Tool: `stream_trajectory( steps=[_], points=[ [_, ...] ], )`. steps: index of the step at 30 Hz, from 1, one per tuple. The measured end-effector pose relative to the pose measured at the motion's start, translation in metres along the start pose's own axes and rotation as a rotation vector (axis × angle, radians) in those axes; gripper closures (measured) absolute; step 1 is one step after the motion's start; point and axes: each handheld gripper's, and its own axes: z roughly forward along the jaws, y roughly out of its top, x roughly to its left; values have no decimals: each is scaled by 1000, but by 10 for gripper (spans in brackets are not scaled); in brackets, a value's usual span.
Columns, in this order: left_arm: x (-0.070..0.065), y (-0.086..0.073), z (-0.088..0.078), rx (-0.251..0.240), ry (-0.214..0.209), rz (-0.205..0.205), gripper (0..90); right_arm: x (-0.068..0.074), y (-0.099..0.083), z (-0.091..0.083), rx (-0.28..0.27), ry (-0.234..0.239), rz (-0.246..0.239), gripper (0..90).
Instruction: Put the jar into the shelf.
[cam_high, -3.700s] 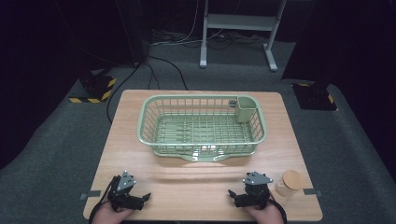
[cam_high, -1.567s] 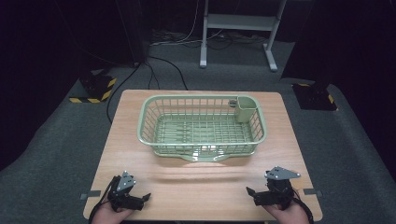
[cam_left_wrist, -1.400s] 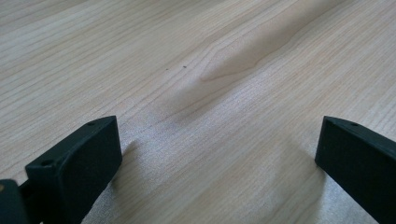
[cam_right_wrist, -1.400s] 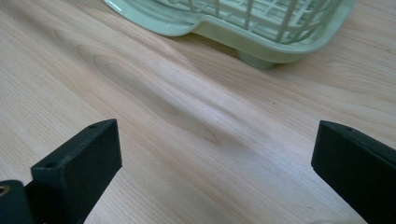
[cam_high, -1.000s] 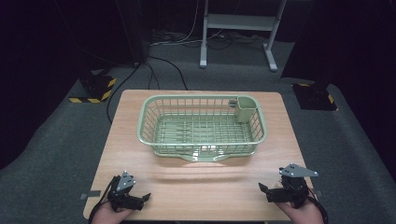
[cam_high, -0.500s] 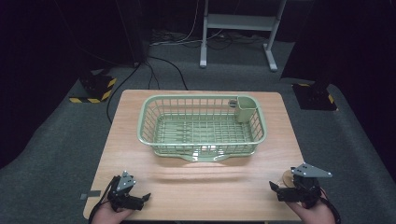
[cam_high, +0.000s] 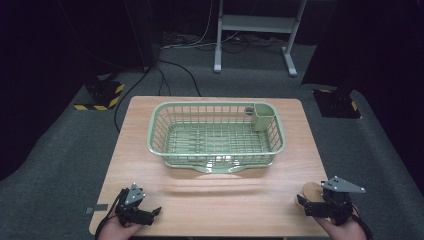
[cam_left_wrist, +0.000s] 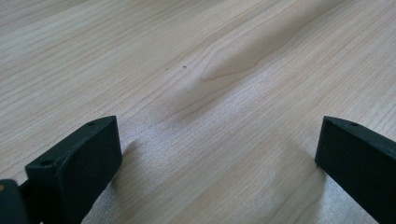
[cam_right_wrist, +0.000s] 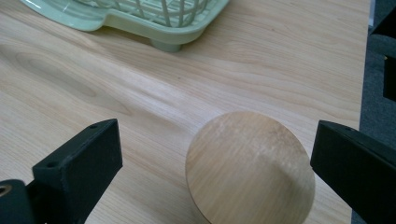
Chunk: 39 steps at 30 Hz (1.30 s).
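A round, pale wooden piece (cam_high: 312, 190) lies near the table's front right corner. In the right gripper view this wooden piece (cam_right_wrist: 250, 165) sits between my right gripper's (cam_right_wrist: 217, 136) wide-apart black jaws, closer to the right jaw and touching neither. In the high view the right gripper (cam_high: 306, 205) is held by a hand just behind the piece. My left gripper (cam_high: 150, 202) rests low at the front left corner. In its own view the left gripper (cam_left_wrist: 217, 135) stands open over bare wood, nothing between the jaws.
A light green wire dish basket (cam_high: 150, 142) with a small cup holder (cam_high: 261, 117) in its far right corner stands at the middle back of the wooden table (cam_high: 210, 195). Its foot and rim (cam_right_wrist: 140, 18) lie ahead of the right gripper. The table's right edge (cam_right_wrist: 366, 70) is close.
My right gripper has moved rightwards along the front edge, from right of centre to the corner, and its open jaws now flank the wooden piece. The left gripper has not moved.
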Motion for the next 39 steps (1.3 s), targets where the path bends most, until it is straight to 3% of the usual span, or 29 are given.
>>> stream_trajectory(
  steps=[17,25,39],
  points=[
    [0,0,0,0,-1,0,6,-17,-12,5,11,-37,62,54],
    [0,0,0,0,-1,-1,6,-22,-15,9,19,-26,84,93],
    [0,0,0,-2,-1,-4,7,-21,-14,12,21,10,64,219]
  ],
)
